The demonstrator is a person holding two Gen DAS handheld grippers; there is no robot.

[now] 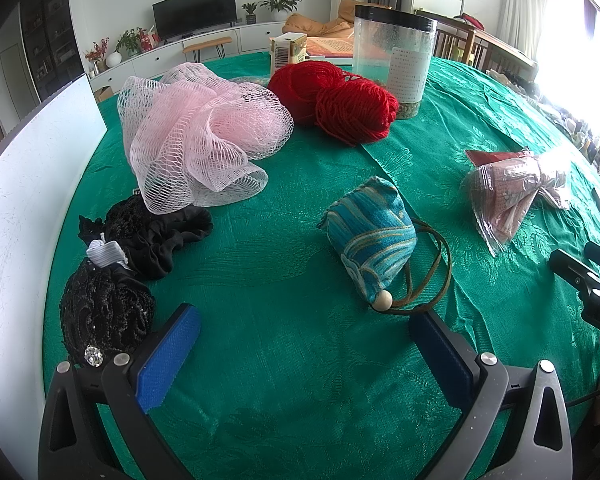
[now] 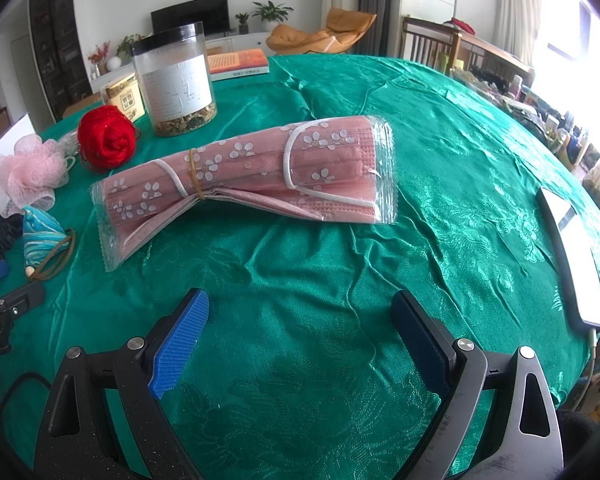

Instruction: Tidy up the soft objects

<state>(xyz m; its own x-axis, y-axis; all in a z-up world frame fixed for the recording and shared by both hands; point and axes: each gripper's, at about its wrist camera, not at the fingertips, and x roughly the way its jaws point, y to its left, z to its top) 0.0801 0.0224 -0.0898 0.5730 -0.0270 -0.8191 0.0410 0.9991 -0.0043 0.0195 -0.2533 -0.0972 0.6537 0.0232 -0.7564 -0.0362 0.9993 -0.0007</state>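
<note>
My left gripper (image 1: 304, 344) hangs wide open and empty over the green bench (image 1: 300, 380); the blue pouch (image 1: 374, 240) lies at twelve o'clock, its bead near the right finger. My right gripper (image 2: 300, 334) is likewise spread and empty, with the pink mask pack (image 2: 252, 176) at eleven o'clock, well apart.

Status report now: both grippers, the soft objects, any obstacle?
Left gripper open, empty. Right gripper open, empty. Mask pack ahead of right gripper, blue pouch ahead of left. Nothing between.
</note>
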